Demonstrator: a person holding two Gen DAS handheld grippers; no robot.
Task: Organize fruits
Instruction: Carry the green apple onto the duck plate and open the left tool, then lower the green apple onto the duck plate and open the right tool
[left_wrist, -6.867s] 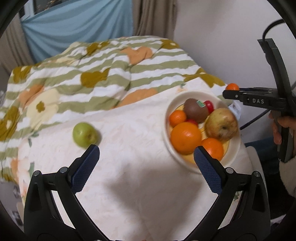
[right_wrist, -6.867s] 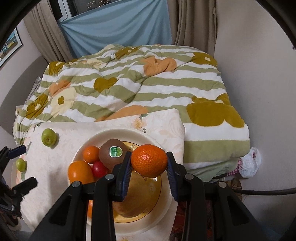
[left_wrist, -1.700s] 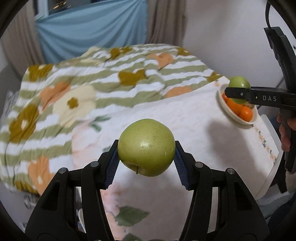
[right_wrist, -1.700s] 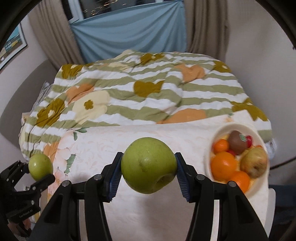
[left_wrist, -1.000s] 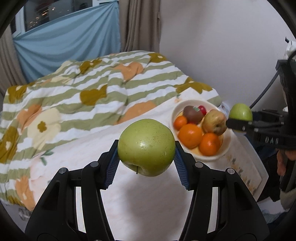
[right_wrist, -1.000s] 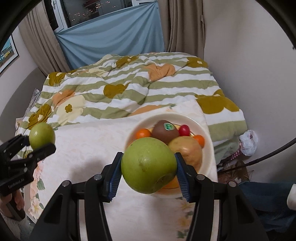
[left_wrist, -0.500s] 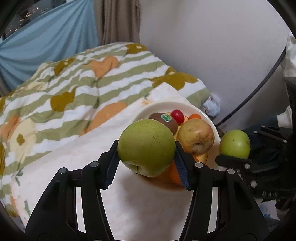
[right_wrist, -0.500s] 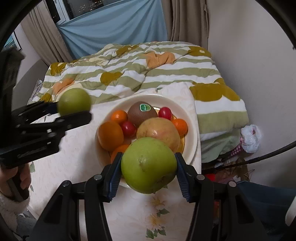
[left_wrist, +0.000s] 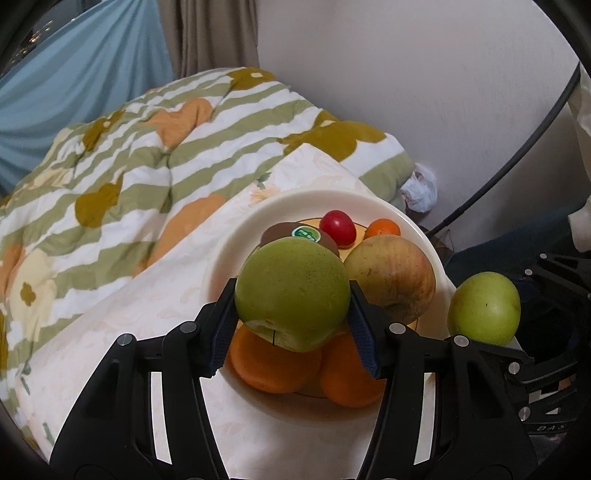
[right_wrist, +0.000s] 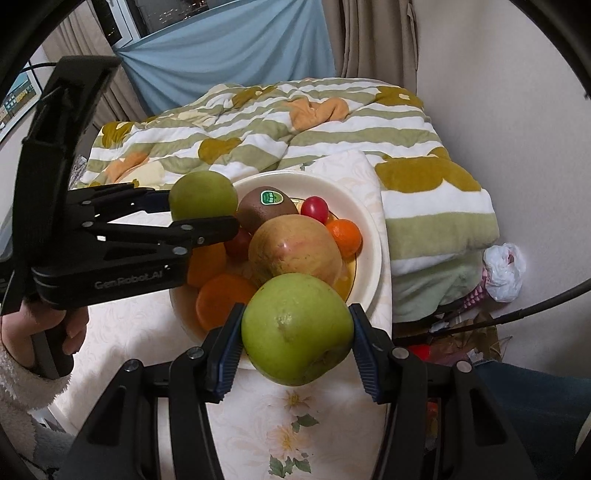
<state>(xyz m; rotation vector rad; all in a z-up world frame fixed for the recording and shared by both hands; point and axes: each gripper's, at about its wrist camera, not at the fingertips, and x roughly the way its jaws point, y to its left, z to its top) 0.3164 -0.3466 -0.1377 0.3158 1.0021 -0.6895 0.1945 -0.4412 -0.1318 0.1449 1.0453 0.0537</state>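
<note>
My left gripper (left_wrist: 293, 326) is shut on a green apple (left_wrist: 291, 291) and holds it over the left part of the cream fruit bowl (left_wrist: 236, 240). My right gripper (right_wrist: 295, 350) is shut on a second green apple (right_wrist: 295, 328) at the bowl's near rim (right_wrist: 373, 243). That second apple also shows in the left wrist view (left_wrist: 484, 308), and the first one in the right wrist view (right_wrist: 203, 197). The bowl holds a large yellow-red apple (right_wrist: 295, 247), a kiwi (right_wrist: 264, 208), oranges (right_wrist: 221, 299), a mandarin (right_wrist: 345, 236) and red cherry tomatoes (right_wrist: 314, 208).
The bowl stands on a table under a pale floral cloth (right_wrist: 325, 417). A green, white and orange quilt (right_wrist: 295, 125) lies behind it. A wall (right_wrist: 498, 92), a white plastic bag (right_wrist: 506, 269) and a black cable (right_wrist: 517, 314) are to the right.
Both grippers, each with its green apple, have closed in on the bowl. The left apple has come over the bowl's left side, the right apple to its near rim.
</note>
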